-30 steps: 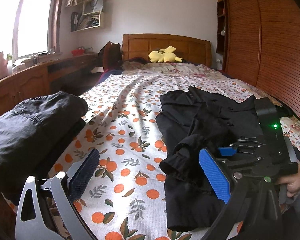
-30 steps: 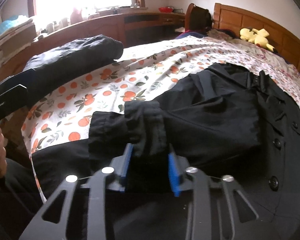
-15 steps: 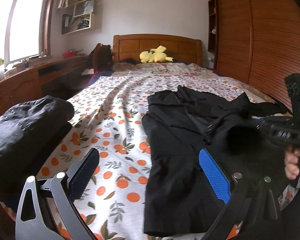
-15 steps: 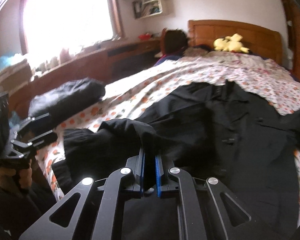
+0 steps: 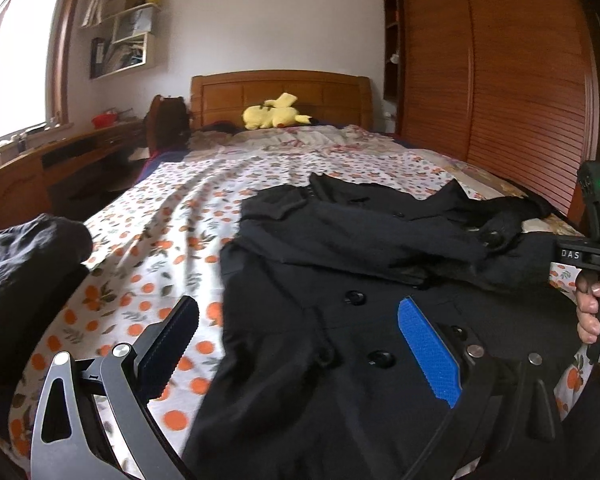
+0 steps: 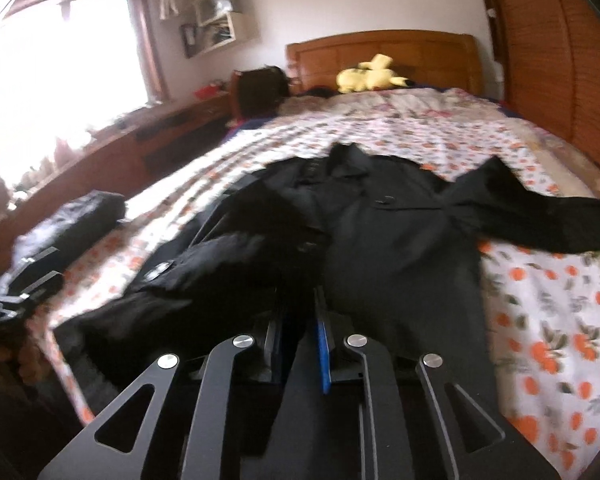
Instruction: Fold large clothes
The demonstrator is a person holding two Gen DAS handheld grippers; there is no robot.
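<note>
A black buttoned coat [image 5: 340,240] [image 6: 400,248] lies spread on the orange-flowered bedsheet [image 5: 160,240]. My left gripper [image 5: 298,306] hovers open over the coat's lower front, with nothing between its blue pads. My right gripper [image 6: 300,300] has one black sleeve [image 6: 240,256] bunched between its pads, drawn across the coat's chest, and its jaws are opening slightly. In the left wrist view a hand [image 5: 592,312] holds that gripper's body at the right edge. The other sleeve [image 6: 540,220] lies stretched out to the right.
A folded dark garment [image 5: 28,264] [image 6: 88,216] sits at the bed's near left corner. A yellow plush toy [image 5: 276,116] rests by the wooden headboard [image 5: 280,84]. A wooden wardrobe [image 5: 520,80] runs along the right, and a desk [image 5: 40,160] stands under the window.
The right gripper has carried the sleeve rightward across the coat, and its jaws narrowed on the cloth. The left gripper has shifted right, from over the sheet to over the coat.
</note>
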